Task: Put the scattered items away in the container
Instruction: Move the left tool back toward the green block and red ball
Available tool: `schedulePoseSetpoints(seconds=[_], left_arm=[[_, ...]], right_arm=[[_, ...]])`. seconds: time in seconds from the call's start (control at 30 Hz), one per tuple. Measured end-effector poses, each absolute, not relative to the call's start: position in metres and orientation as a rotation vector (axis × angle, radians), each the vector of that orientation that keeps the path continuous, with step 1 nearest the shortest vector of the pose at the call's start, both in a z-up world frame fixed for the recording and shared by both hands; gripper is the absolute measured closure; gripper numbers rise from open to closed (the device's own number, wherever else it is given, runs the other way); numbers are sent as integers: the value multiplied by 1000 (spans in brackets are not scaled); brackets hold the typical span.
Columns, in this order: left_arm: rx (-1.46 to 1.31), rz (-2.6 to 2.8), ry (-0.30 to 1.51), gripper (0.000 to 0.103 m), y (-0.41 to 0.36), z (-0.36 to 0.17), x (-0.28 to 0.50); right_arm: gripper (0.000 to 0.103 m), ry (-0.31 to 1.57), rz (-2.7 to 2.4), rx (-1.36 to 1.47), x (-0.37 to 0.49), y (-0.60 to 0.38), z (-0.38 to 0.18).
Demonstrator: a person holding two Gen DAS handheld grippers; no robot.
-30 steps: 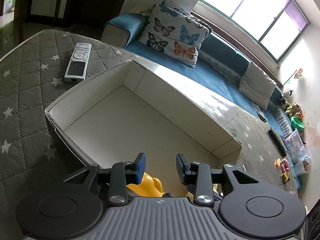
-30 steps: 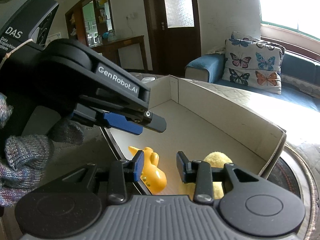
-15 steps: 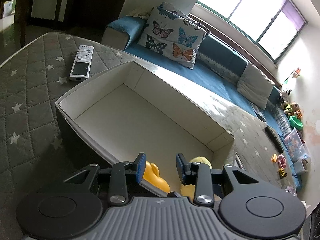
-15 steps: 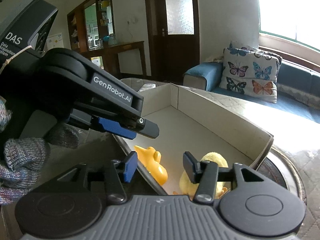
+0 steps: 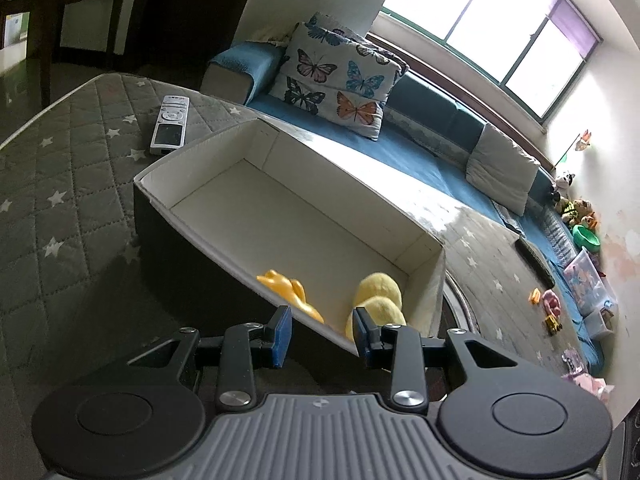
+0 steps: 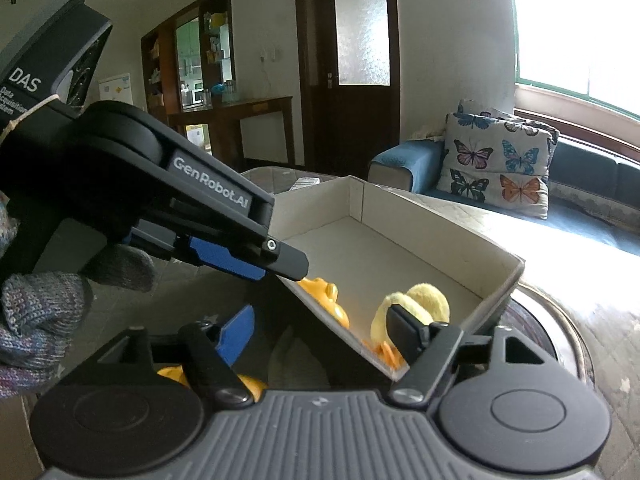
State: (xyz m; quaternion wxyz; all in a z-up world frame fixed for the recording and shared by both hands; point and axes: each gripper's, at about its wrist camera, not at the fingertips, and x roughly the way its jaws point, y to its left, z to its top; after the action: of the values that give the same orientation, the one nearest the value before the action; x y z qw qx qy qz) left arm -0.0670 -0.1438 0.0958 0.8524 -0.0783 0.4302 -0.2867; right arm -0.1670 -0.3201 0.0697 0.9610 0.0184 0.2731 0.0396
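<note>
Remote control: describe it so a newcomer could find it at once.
Start at the white box on the grey star-quilted surface. The remote control lies outside it, beyond its far corner. It is the only flat, white, buttoned slab; the toys in the box are yellow.

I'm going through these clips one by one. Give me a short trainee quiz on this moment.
1. True or false: the white remote control lies outside the open white cardboard box, on the grey star-quilted cover.
2. What lies in the box beside the glossy yellow plastic duck?
A. a pale yellow plush toy
B. a green bowl
C. a butterfly cushion
3. Fill in: the left tongs and the right tongs are both empty and ___.

Key: 1 true; 2 A; 3 open.
</note>
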Motion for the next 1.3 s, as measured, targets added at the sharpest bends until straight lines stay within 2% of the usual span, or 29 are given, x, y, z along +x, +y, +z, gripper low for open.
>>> schedulePoseSetpoints(seconds=[0.2,0.27,0.43,0.6,0.97,1.17,1.3], left_arm=[[-132,-617,888,67,-140,96,-91],[-123,-620,881,67,-139,96,-97],[-132,-632,880,67,-136,93,-111],[-126,-648,879,67,-135,88,-128],[-125,-694,923,67,-144,71,-156],[-128,-732,953,67,-155,64,-165],[-121,-763,955,67,-164,66,-170]], right_arm=[[22,545,76,45,-187,-319,69],[14,542,76,46,-194,-320,69],[6,540,51,29,-215,-321,66],[4,554,35,35,-231,-323,61],[4,611,18,47,-262,-323,40],[10,652,-7,67,-274,-333,26],[20,673,-20,85,-276,-340,19]])
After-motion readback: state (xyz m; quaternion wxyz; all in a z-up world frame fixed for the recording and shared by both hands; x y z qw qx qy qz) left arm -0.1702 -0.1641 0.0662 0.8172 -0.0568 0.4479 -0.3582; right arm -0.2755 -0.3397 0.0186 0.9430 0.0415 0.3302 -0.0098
